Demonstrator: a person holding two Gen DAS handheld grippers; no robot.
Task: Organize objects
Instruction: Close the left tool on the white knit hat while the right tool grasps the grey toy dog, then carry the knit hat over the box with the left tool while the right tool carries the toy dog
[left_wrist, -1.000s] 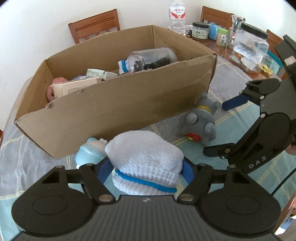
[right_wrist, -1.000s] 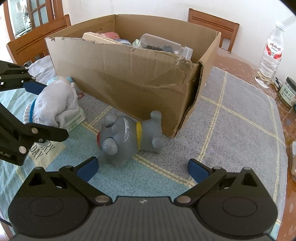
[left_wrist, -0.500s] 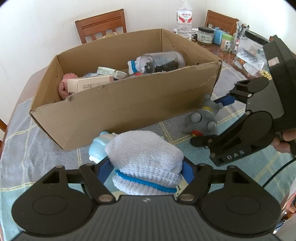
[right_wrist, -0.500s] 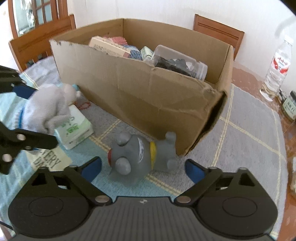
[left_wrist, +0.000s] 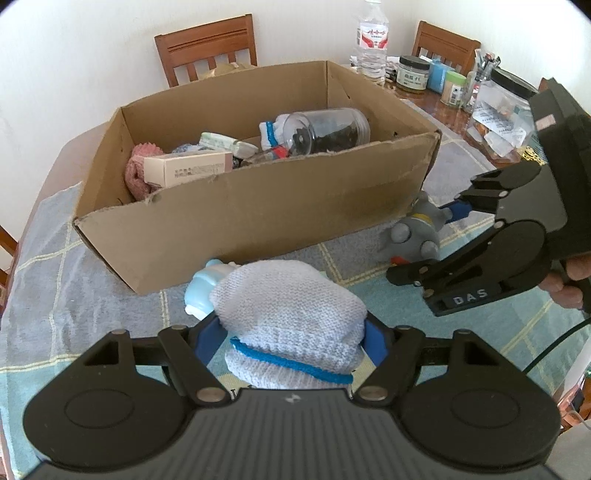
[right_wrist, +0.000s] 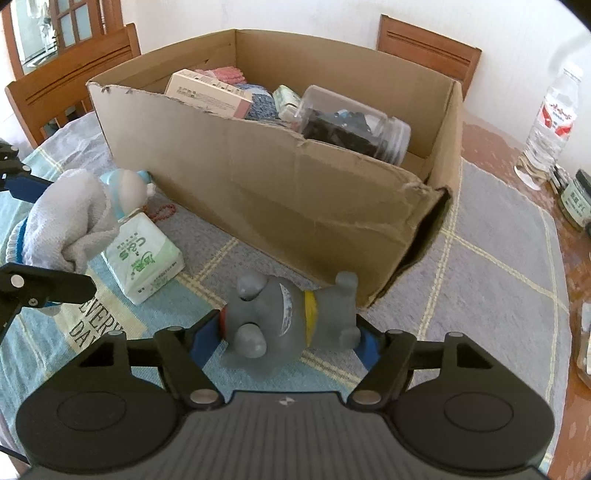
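**Both my jaws are full, in front of the carton**

My left gripper (left_wrist: 291, 341) has its jaws closed on a pale knitted sock bundle (left_wrist: 290, 317) with a blue stripe; the bundle fills the gap and hides both blue pads almost entirely. My right gripper (right_wrist: 288, 341) has its jaws drawn in against a grey rubber toy animal (right_wrist: 280, 321) with a yellow collar, which lies on its side on the bench cloth (right_wrist: 480, 295) just beside the cardboard box (right_wrist: 295, 192).

Readable writing is scarce. My right gripper's body shows "DAS" in the left view. The cloth carries large letters, "EVERY" over "DA" (the rest is cut off by my left gripper's arm). A green-and-white tissue pack (right_wrist: 142, 258) has printing too small to read. The water bottle (left_wrist: 373, 40) wears a red-and-white label, illegible.

A light blue figurine (left_wrist: 201, 291) sits half hidden behind the sock. Inside the box, a clear jar (left_wrist: 328, 129) of dark contents lies on its side; its contents cannot be identified.
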